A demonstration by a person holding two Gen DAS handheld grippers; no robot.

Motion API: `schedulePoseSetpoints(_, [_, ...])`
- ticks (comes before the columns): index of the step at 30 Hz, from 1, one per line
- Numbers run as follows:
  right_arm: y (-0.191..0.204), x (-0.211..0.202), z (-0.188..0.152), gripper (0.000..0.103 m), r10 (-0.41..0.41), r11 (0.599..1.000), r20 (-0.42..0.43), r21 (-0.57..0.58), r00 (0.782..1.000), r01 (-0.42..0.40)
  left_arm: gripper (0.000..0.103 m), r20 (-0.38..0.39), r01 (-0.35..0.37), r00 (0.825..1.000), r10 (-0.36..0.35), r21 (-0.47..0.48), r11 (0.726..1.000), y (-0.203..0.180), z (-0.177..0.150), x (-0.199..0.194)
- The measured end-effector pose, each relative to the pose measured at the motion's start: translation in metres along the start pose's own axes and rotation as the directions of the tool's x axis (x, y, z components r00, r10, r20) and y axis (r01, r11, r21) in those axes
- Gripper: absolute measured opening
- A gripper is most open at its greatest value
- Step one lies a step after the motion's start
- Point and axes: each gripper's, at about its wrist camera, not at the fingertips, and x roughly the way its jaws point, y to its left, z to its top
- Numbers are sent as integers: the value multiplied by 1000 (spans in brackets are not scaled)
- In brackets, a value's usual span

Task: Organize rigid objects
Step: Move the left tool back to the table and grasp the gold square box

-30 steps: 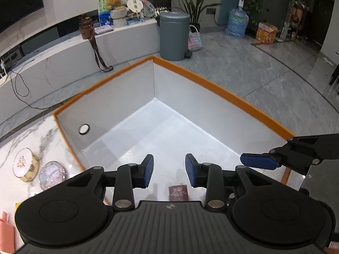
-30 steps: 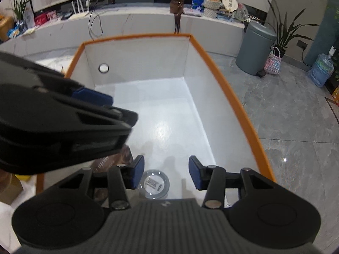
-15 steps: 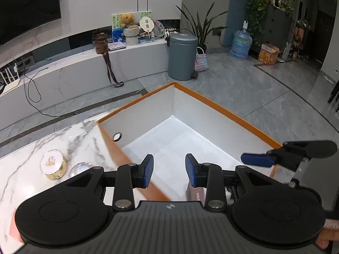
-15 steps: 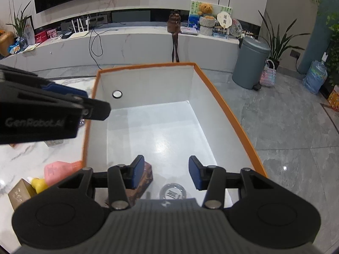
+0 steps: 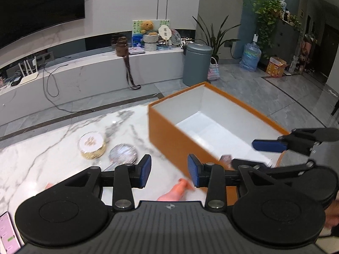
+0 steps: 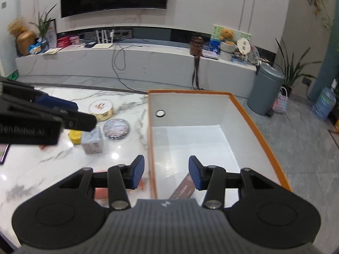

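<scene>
An orange box (image 5: pixel 169 135) with a white inside (image 6: pixel 190 144) stands on the marble table (image 5: pixel 53 152). A brown box (image 6: pixel 183 187) lies at its near end. My left gripper (image 5: pixel 169 172) is open and empty above the table, left of the box. My right gripper (image 6: pixel 166 172) is open and empty above the box's left wall. On the table lie a gold round tin (image 5: pixel 92 145), a glittery round case (image 5: pixel 122 154), a pink object (image 5: pixel 173 192), a small pale carton (image 6: pixel 92 140) and a yellow item (image 6: pixel 75 136).
A phone (image 5: pixel 7 236) lies at the table's near left edge. Beyond the table are a low white TV bench (image 6: pixel 137 63), a grey bin (image 5: pixel 196 64) and the grey tiled floor (image 5: pixel 275 97).
Both grippers have risen and pulled back out of the box, the left one moving left over the table. The table's loose objects have come into view. Both stay open and empty.
</scene>
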Motion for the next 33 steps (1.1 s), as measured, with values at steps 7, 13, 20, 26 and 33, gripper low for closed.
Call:
schedulePoseSetpoints(7, [9, -9, -16, 46, 26, 1000, 14, -7, 1000, -26, 50, -4, 3, 1000, -3, 15, 1000, 25, -39, -10])
schedulePoseSetpoints(13, [11, -10, -28, 46, 41, 999, 19, 3, 999, -42, 57, 7, 26, 1000, -26, 20, 999, 36, -68, -14])
schedulePoseSetpoints(20, [24, -2, -40, 46, 59, 998, -12, -19, 998, -59, 59, -23, 48, 999, -47, 30, 998, 44, -109, 1])
schedulePoseSetpoints(26, [44, 13, -45, 46, 86, 994, -45, -65, 995, -89, 61, -68, 109, 992, -110, -21, 994, 50, -127, 12])
schedulePoseSetpoints(33, [69, 32, -47, 46, 118, 985, -72, -115, 990, -126, 76, -98, 113, 989, -110, 30, 993, 41, -140, 21])
